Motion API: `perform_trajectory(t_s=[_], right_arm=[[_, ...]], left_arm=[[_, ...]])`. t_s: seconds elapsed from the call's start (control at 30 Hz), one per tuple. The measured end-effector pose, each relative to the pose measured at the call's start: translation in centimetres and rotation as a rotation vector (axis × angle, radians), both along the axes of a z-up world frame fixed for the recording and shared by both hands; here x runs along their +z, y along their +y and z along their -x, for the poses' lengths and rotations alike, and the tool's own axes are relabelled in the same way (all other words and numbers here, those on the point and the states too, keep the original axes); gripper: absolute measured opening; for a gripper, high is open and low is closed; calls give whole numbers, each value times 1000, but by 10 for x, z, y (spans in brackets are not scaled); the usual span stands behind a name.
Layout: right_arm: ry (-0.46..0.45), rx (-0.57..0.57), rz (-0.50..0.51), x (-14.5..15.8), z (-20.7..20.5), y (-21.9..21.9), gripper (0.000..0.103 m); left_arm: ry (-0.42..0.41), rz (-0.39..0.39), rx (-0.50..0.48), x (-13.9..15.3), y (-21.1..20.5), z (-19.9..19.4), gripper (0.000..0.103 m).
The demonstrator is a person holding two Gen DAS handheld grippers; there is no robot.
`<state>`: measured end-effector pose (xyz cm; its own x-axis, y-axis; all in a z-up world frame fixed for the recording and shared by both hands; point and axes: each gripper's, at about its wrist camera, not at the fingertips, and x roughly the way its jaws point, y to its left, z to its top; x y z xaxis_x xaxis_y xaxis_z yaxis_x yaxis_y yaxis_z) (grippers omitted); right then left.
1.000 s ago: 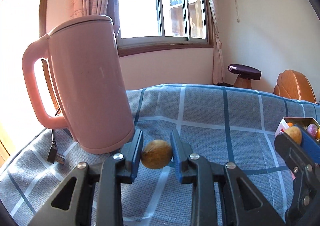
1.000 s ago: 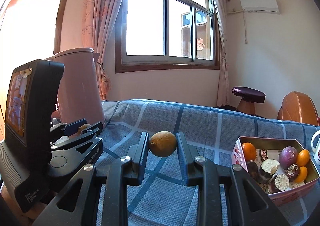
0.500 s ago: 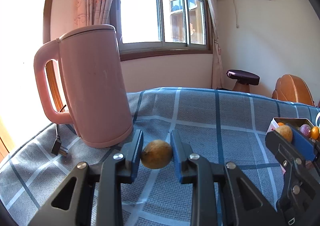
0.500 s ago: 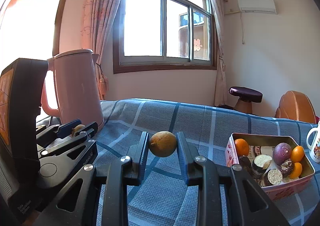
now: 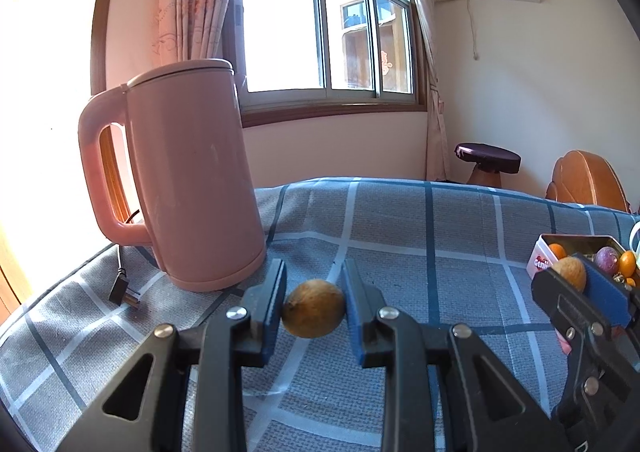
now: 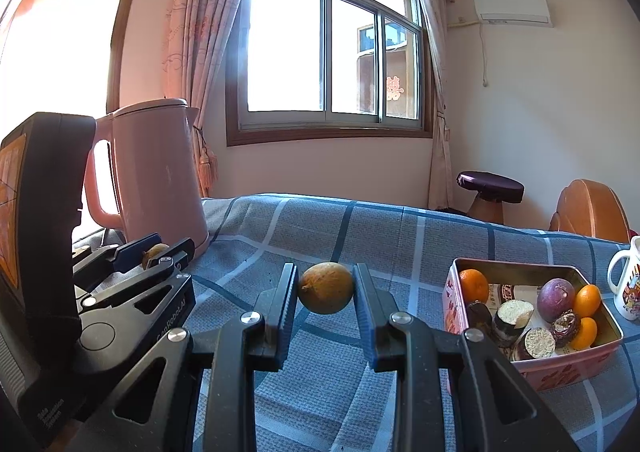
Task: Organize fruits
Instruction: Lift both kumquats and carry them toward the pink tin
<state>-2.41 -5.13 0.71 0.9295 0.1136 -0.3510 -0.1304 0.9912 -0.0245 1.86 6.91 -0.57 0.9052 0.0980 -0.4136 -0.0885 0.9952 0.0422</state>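
both loaded: left claw [image 5: 314,308] clamped on a brown fruit [image 5: 314,314], right claw [image 6: 326,288] clamped on a yellow-brown fruit [image 6: 326,288], both held above the plaid counter [image 6: 360,228]. carry level to the tin [image 6: 532,362], go in one claw at a time, lower before letting go.

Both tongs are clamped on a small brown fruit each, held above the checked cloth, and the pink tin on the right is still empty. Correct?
Not quite. The pink tin is not empty: the right wrist view shows oranges, a purple fruit and other pieces inside. The rest stands: the left tongs and the right tongs each grip a brown fruit above the checked cloth.
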Motion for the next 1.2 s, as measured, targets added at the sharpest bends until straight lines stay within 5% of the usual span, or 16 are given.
perform_trajectory(t_s=[1.2], right_arm=[[-7, -23, 9, 2, 25, -33, 30]], left_arm=[[11, -18, -40, 1, -39, 21, 29]])
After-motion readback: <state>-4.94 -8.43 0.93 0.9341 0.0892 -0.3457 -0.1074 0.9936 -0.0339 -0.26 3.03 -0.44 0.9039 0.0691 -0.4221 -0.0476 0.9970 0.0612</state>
